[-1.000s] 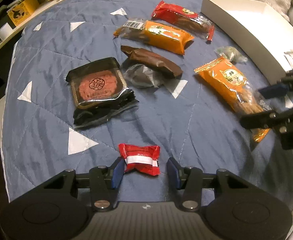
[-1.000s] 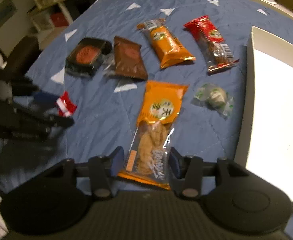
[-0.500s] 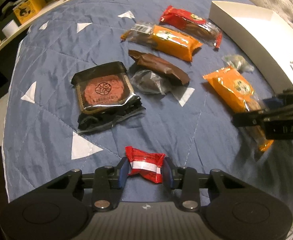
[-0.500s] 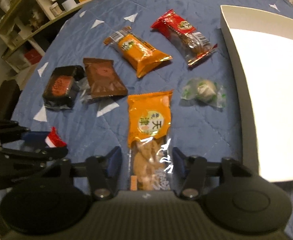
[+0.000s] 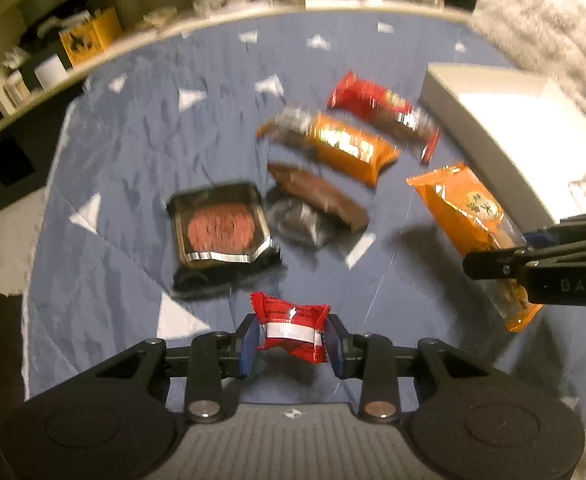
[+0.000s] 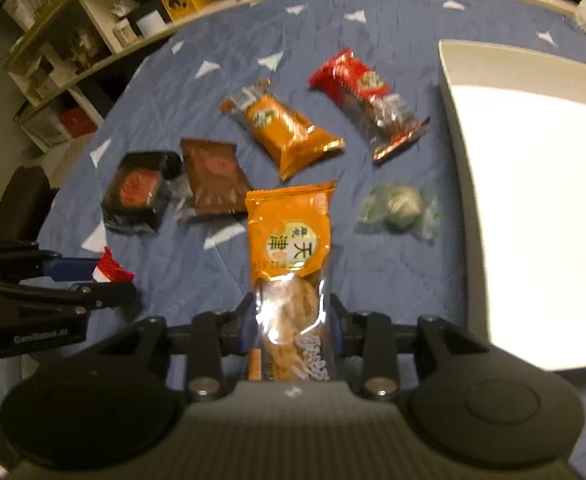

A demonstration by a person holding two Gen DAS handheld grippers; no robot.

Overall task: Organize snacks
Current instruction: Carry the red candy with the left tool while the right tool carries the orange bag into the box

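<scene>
Left wrist view: left gripper (image 5: 293, 338) clamps a small red candy (image 5: 292, 329) above the blue quilt (image 5: 133, 152). Right wrist view: right gripper (image 6: 291, 330) pinches the orange cracker pack (image 6: 289, 256), beside the white box (image 6: 453, 120)

Right gripper (image 6: 289, 330) fingers (image 6: 335, 326) clamp the long orange cracker pack (image 6: 289, 256). Left gripper (image 6: 93, 276) at left edge grips a small red candy (image 6: 109, 270). White box (image 6: 453, 92) right, green-wrapped ball (image 6: 403, 210) beside it on blue quilt (image 6: 213, 52).
</scene>
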